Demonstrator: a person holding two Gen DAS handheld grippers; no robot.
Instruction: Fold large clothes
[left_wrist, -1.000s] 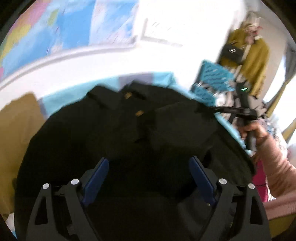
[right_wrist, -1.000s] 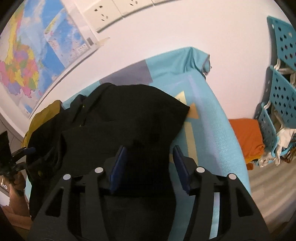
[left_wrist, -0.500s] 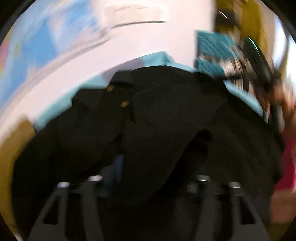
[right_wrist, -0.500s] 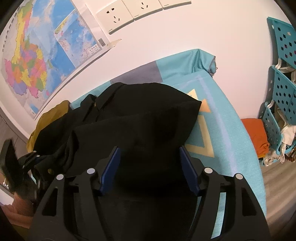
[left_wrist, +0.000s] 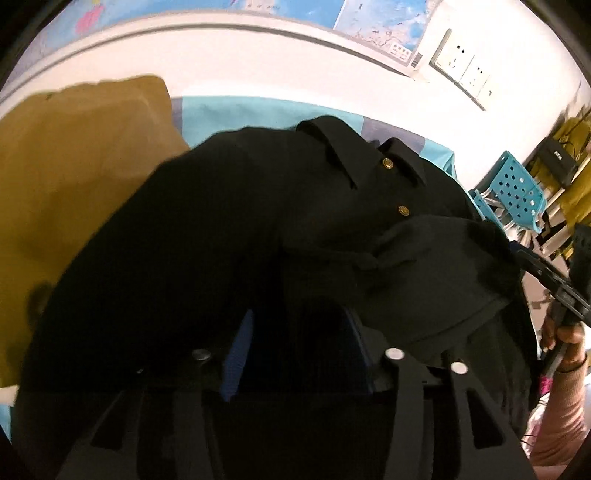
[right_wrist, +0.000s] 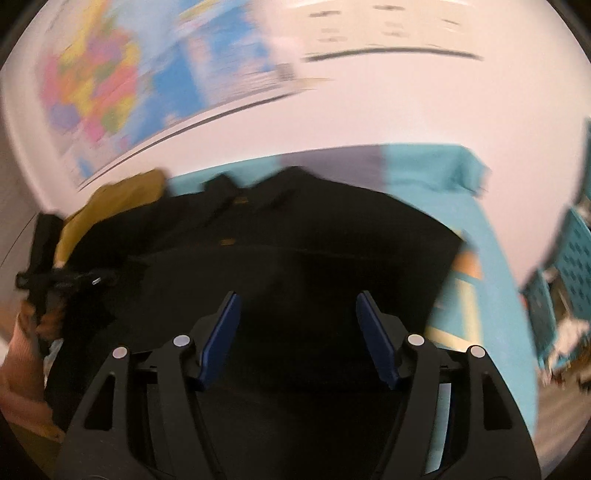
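A large black collared shirt with gold buttons lies on a teal cloth; its right side is folded over toward the middle. My left gripper has black fabric bunched between its blue pads, and the right pad is mostly hidden. In the right wrist view the same shirt lies flat, and my right gripper is open above it with nothing between its pads. The right gripper also shows at the edge of the left wrist view.
A mustard-yellow garment lies left of the shirt. Teal perforated crates stand to the right. A wall with a map and sockets is behind. The teal cloth's right part lies bare.
My right gripper has opened wider, let go of the folded side and pulled back. My left gripper has closed in on the shirt's fabric and swung left, with cloth now over its fingers.
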